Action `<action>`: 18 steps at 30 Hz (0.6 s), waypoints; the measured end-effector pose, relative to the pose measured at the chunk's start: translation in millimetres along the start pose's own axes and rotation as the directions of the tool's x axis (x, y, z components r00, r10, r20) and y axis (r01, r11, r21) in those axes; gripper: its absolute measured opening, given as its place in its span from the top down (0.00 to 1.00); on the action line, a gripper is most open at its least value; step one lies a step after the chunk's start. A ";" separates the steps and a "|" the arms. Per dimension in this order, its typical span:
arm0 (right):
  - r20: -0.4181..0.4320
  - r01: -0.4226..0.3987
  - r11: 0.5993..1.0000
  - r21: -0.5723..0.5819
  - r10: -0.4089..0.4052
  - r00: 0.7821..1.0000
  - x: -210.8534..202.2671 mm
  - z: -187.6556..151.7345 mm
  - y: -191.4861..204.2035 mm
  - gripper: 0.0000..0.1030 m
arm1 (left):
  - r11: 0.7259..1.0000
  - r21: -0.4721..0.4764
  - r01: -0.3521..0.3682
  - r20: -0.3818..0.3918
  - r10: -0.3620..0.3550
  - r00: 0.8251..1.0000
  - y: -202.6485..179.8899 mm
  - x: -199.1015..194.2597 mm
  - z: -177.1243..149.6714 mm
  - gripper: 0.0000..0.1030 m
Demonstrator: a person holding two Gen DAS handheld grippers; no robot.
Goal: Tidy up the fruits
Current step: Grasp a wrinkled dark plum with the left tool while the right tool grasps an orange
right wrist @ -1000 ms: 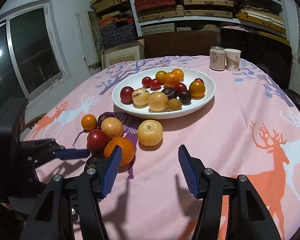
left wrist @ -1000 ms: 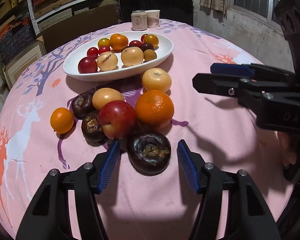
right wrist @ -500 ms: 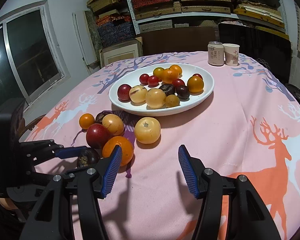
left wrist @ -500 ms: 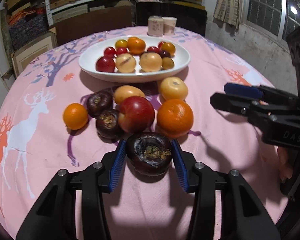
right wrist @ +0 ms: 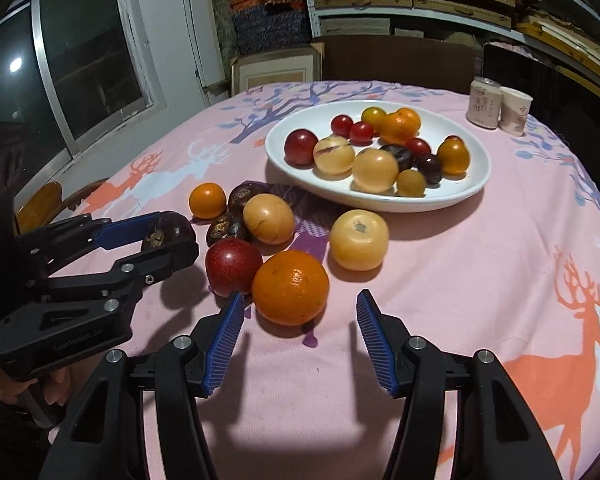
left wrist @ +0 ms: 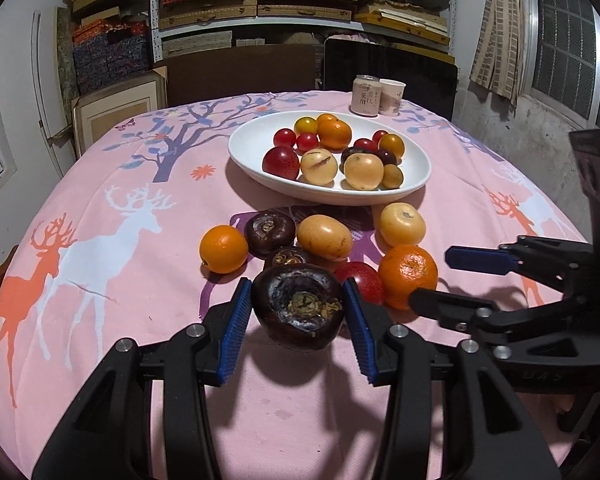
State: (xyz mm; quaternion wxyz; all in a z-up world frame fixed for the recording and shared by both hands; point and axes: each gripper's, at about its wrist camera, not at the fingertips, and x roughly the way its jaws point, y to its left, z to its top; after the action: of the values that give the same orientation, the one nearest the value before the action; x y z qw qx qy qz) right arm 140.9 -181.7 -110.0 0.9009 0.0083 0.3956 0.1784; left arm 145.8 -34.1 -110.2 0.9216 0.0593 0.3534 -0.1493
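Our left gripper (left wrist: 297, 312) clamps its fingers on a dark purple fruit (left wrist: 300, 306), lifted just above the table (left wrist: 99, 288). Our right gripper (right wrist: 297, 334) hangs with fingers apart near the orange (right wrist: 289, 287), not touching it.

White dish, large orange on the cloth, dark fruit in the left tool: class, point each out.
White dish (right wrist: 466, 194), right wrist view, bare front rim.
Large orange (right wrist: 291, 287), right wrist view, middle of peel.
Dark fruit (left wrist: 300, 306), left wrist view, middle, near calyx.

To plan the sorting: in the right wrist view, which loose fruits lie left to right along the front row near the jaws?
dark fruit held in left gripper → red fruit → big orange → pale yellow fruit
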 end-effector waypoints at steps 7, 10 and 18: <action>-0.033 -0.027 0.998 0.048 0.029 0.999 14.0 1.5 -3.0 0.57 | 1.000 -0.024 0.015 -0.003 -0.015 1.000 4.5 0.6 -1.6 0.56; 0.015 -0.037 0.998 0.060 0.036 0.999 1.2 -3.0 -5.5 0.57 | 0.999 -0.042 0.025 -0.006 -0.025 1.000 7.7 1.2 -2.0 0.56; 0.110 -0.021 0.993 0.118 0.008 0.994 -35.9 -13.3 -28.0 0.57 | 0.997 -0.056 0.053 0.029 -0.051 0.998 10.2 -7.2 -1.4 0.56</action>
State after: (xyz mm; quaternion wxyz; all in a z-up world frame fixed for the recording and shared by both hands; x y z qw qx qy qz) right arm 117.9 -221.4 -97.9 0.9177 0.0744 0.3557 0.1603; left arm 143.1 -22.4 -106.3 0.9235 0.0219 0.3462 -0.1640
